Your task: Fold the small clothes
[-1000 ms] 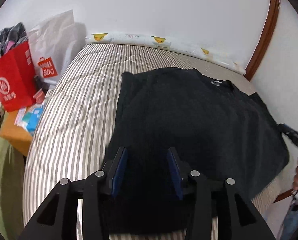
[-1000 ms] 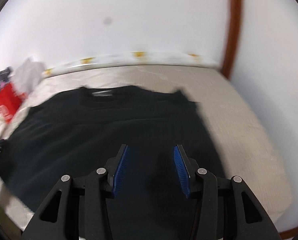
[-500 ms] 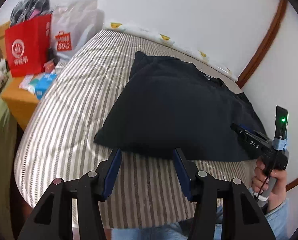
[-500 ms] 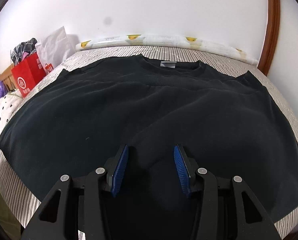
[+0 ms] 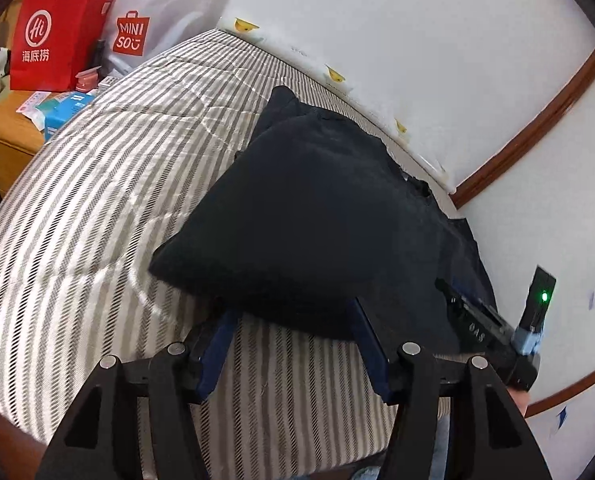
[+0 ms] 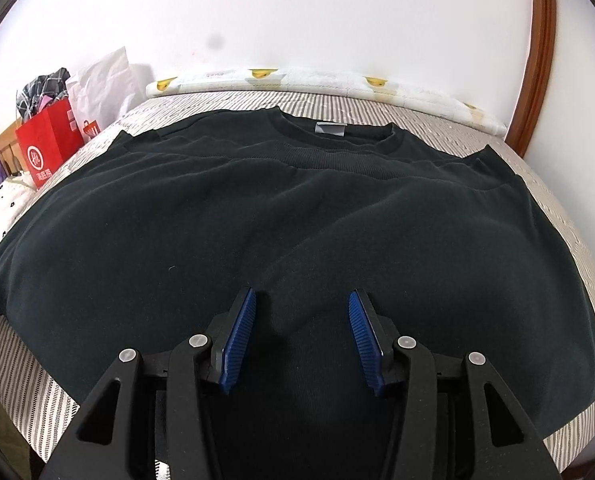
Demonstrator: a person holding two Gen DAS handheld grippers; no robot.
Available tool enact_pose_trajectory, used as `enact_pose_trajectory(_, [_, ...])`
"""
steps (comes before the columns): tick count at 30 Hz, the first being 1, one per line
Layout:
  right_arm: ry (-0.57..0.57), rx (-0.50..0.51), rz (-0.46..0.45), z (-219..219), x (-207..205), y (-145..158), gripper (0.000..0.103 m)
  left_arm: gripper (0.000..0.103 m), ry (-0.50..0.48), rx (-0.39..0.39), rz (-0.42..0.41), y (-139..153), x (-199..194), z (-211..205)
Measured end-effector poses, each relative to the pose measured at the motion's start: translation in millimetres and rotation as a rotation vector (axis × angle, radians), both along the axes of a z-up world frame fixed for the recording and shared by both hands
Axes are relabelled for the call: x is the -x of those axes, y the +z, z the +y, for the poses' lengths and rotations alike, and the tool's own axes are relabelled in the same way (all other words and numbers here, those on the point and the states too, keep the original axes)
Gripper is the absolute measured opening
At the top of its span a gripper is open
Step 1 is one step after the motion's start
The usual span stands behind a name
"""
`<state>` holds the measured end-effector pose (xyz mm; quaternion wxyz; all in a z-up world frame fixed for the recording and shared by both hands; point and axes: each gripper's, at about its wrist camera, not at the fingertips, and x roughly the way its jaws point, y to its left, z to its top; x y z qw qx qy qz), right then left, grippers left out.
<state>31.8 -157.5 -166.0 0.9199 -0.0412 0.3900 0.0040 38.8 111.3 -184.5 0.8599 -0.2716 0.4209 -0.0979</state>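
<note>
A black sweatshirt [image 6: 297,216] lies spread flat on the striped bed, collar and grey label [image 6: 329,129] toward the wall. My right gripper [image 6: 301,312] is open, its blue pads over the near hem at the middle. In the left wrist view the sweatshirt [image 5: 317,224] lies ahead, and my left gripper [image 5: 293,316] is open, its fingertips at the near folded edge, the cloth hiding their tips. The right gripper's body [image 5: 485,328] shows at the right of that view.
The striped mattress [image 5: 97,208] fills the left side. A red paper bag [image 5: 57,28], a white Miniso bag [image 5: 153,20] and small boxes on a wooden stand [image 5: 13,124] sit beside the bed. A white wall and brown trim [image 6: 537,60] bound the far side.
The left gripper pulled back off the sweatshirt to its left edge, then moved in close to the near hem. The right gripper swung to face the collar and edged forward.
</note>
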Motion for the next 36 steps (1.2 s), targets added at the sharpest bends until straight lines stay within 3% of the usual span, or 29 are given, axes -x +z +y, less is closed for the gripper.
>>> enact_pose_trajectory(5, [0.01, -0.022, 0.0, -4.7, 13.5, 3.2, 0.049, 0.054, 0.028, 0.047, 0.001, -0.6, -15.2, -1.1])
enact_pose_trajectory(8, [0.034, -0.032, -0.009, -8.8, 27.2, 4.5, 0.052, 0.054, 0.049, 0.038, -0.001, 0.1, -23.7, -4.5])
enact_pose_trajectory(11, [0.046, -0.03, -0.016, -13.8, 41.3, 4.2, 0.053, 0.044, 0.075, 0.0, 0.004, 4.3, -28.5, -10.3])
enact_pose_trajectory(13, [0.045, -0.037, -0.023, -16.7, 46.9, 4.4, 0.053, 0.023, 0.093, -0.049, -0.007, 12.2, -28.5, -13.1])
enact_pose_trajectory(17, [0.05, -0.019, -0.028, -16.2, 54.0, 3.7, 0.052, 0.019, 0.082, -0.092, -0.044, 37.4, -27.8, -20.1])
enact_pose_trajectory(20, [0.059, -0.009, -0.016, -15.9, 58.5, 7.5, 0.052, 0.019, 0.058, -0.187, -0.11, 63.9, -24.9, -38.6])
enact_pose_trajectory(24, [0.08, 0.008, -0.02, -26.9, 72.4, 16.6, 0.053, 0.018, -0.015, -0.329, -0.194, 98.4, -25.2, -77.4])
enact_pose_trajectory(29, [-0.001, 0.093, -0.077, -60.4, 84.3, 27.9, 0.053, 0.017, -0.133, -0.354, -0.269, 122.6, -32.8, -124.2])
enact_pose_trajectory(33, [-0.141, 0.043, -0.074, -112.8, 86.8, 36.3, 0.053, 0.017, -0.274, -0.373, -0.3, 122.5, -39.3, -169.2])
enact_pose_trajectory(36, [-0.211, 0.022, -0.081, -140.5, 91.4, 41.7, 0.053, 0.018, -0.414, -0.385, -0.276, 103.8, -47.7, -206.5])
